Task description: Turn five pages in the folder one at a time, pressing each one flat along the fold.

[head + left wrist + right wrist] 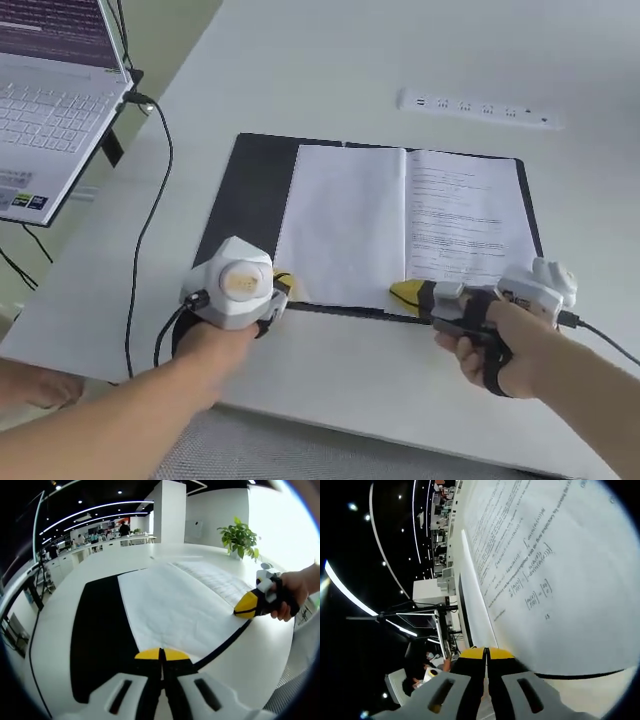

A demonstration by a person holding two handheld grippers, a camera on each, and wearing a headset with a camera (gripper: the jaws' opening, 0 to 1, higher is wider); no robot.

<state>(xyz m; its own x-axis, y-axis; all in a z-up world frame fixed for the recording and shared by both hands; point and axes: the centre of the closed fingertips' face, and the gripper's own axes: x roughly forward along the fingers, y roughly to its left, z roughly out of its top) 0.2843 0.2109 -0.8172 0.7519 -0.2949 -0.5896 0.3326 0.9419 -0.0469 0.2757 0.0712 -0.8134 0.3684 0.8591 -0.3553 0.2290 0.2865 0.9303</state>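
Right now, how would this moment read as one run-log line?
folder open flat | left gripper shut, at blank page near edge | right gripper shut, at fold's near end beside printed page

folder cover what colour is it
The folder cover is black, clearest in the left gripper view.

Laptop (45,110) left of folder (250,190)
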